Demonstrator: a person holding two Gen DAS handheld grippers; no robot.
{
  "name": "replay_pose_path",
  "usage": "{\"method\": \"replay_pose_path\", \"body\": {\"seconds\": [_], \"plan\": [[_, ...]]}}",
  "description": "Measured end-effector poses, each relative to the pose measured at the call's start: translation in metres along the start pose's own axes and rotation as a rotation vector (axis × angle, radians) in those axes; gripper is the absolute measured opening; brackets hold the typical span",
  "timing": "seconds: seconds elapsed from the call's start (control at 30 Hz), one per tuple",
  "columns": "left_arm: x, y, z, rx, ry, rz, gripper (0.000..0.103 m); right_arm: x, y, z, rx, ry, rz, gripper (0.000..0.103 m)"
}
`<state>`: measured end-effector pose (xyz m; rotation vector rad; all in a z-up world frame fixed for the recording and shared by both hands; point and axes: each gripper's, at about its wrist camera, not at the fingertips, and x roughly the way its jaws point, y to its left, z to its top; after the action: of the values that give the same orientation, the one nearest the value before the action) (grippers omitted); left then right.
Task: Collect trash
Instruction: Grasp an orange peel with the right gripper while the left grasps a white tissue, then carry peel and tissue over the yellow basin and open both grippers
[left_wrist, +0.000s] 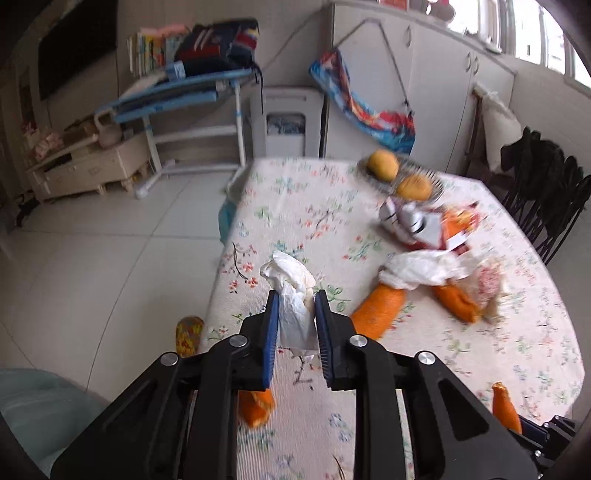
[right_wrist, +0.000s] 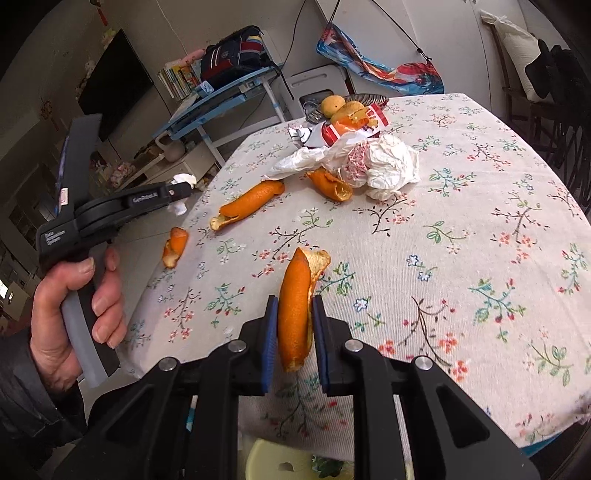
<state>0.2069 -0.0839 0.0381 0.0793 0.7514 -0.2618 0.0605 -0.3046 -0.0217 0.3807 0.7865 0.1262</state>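
Currently we have both grippers loaded. Left gripper (left_wrist: 295, 295) is closed on a tissue (left_wrist: 291, 291), pinched low so the crumpled top stands proud above the fingers; it is lifted off the table (left_wrist: 480, 354), presumably so it carries cleanly. Right gripper (right_wrist: 293, 301) is clamped across the middle of a peel (right_wrist: 295, 299), long axis running toward 12 o'clock, both ends free; the mid-length grip probably stops it swinging.

Remaining trash on the cloth, right view: two peels (right_wrist: 251, 203) (right_wrist: 175, 245) toward 10 o'clock near the table edge, and a heap (right_wrist: 369, 162) of white paper, another peel and a red-white wrapper at 12 o'clock, touching the fruit dish (right_wrist: 369, 99). We judge the dish and its fruit are not trash.

A pale container (right_wrist: 280, 461) shows at 6 o'clock below the table edge; possibly the bin, we cannot confirm.
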Motion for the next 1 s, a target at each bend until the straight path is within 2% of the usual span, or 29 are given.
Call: {"method": "replay_pose_path", "body": {"seconds": [0.13, 0.37, 0.47, 0.63, 0.8, 1.0], "plan": [[-0.042, -0.005, -0.009, -0.007, -0.064, -0.034, 0.019, -0.019, 0.005, -0.009, 0.001, -0.016, 0.011, 0.019], [-0.106, -0.021, -0.048, -0.002, -0.095, -0.116, 0.019, -0.051, 0.011, -0.043, -0.013, -0.004, 0.018, 0.019], [-0.125, -0.028, -0.071, -0.003, -0.083, -0.152, 0.019, -0.061, 0.011, -0.061, -0.024, 0.015, 0.011, 0.019], [-0.140, -0.044, -0.118, 0.000, -0.019, -0.207, 0.019, -0.062, 0.007, -0.096, -0.031, 0.074, -0.013, 0.019], [-0.145, -0.062, -0.154, 0.028, 0.032, -0.229, 0.019, -0.056, 0.002, -0.128, -0.029, 0.134, -0.031, 0.019], [-0.146, -0.076, -0.184, 0.052, 0.076, -0.228, 0.019, -0.045, -0.004, -0.145, -0.029, 0.190, -0.058, 0.019]]}}
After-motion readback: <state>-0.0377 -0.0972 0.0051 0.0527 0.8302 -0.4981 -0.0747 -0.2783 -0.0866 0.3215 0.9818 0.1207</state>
